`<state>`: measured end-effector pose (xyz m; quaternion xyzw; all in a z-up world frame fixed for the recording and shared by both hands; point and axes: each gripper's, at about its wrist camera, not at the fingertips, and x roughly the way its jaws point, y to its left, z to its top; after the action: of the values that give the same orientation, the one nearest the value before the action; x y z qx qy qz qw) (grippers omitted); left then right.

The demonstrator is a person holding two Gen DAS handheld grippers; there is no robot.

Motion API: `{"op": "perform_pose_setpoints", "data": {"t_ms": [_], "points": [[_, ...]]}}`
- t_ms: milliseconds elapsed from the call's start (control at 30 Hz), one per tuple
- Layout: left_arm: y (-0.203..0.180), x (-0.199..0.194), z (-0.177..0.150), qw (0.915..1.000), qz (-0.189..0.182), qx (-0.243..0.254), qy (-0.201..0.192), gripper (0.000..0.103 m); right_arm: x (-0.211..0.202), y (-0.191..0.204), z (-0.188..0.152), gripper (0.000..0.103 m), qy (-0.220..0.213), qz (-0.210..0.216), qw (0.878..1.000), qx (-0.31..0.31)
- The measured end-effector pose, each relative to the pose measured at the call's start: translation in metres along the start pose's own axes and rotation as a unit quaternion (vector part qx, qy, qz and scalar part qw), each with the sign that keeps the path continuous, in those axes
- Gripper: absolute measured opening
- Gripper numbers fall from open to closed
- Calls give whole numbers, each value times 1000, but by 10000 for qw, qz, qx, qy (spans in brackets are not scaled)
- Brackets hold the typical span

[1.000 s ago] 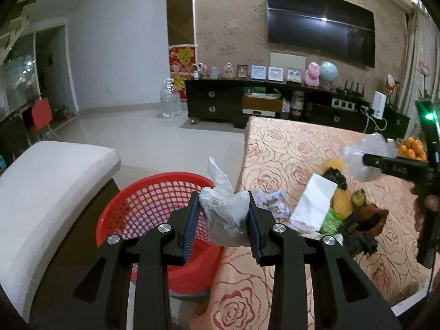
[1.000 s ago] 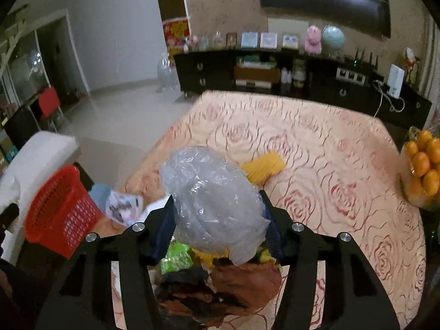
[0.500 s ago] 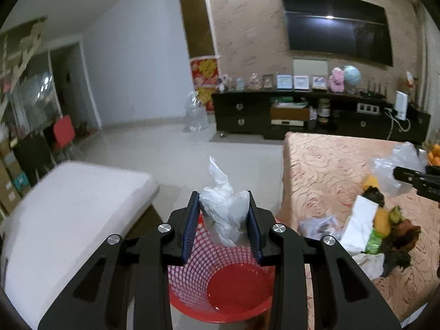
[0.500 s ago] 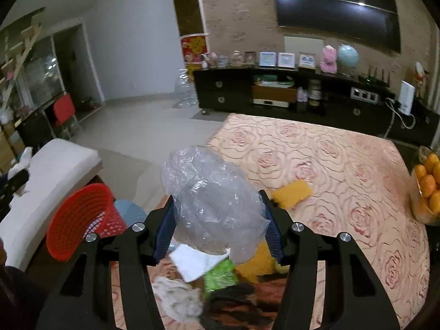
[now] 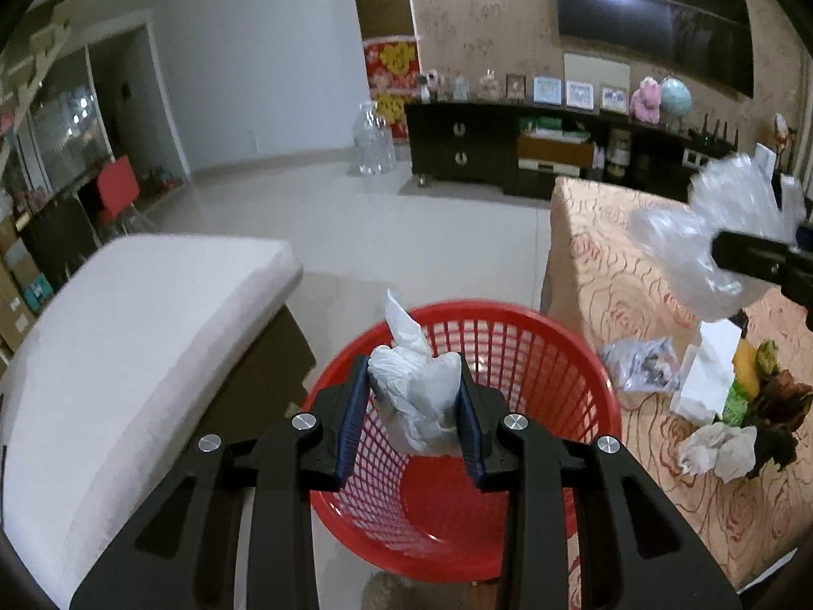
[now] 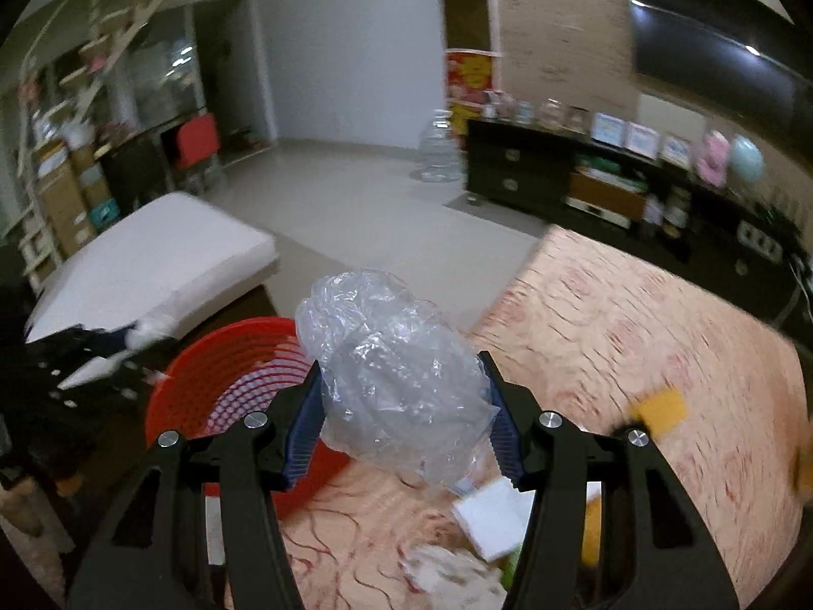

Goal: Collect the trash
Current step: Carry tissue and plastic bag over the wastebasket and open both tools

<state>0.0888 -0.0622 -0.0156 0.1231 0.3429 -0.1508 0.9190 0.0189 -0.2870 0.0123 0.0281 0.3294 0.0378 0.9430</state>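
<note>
My left gripper (image 5: 414,399) is shut on a crumpled white tissue wad (image 5: 416,396) and holds it over the open red mesh basket (image 5: 533,351), which stands on the floor beside the table. My right gripper (image 6: 404,409) is shut on a crumpled clear plastic bag (image 6: 396,376) above the table's left edge, with the red basket (image 6: 223,361) just to its lower left. The bag and right gripper also show at the right of the left wrist view (image 5: 711,239). More trash lies on the table: a small plastic bag (image 5: 643,363), white paper (image 5: 709,376), crumpled tissue (image 5: 716,450), dark peels (image 5: 777,401).
The table (image 5: 599,274) has a rose-patterned orange cloth. A white cushioned bench (image 5: 127,335) stands left of the basket. A dark TV cabinet (image 5: 508,147) and a water jug (image 5: 373,140) stand across the bare floor. A yellow sponge (image 6: 660,406) lies on the table.
My left gripper has tilted down over the basket with the tissue wad. My right gripper has swung left toward the basket with the plastic bag; its view is blurred by motion.
</note>
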Motion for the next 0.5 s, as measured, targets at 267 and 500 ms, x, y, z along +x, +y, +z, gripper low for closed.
{"op": "perform_pose_setpoints", "data": {"t_ms": [267, 500], "points": [[0, 19, -14, 9993, -38, 88, 374, 31, 40, 25, -1, 55, 381, 414, 9984, -83], [-1, 34, -25, 9975, 0, 214, 667, 31, 61, 49, -4, 55, 651, 561, 9962, -158]]}}
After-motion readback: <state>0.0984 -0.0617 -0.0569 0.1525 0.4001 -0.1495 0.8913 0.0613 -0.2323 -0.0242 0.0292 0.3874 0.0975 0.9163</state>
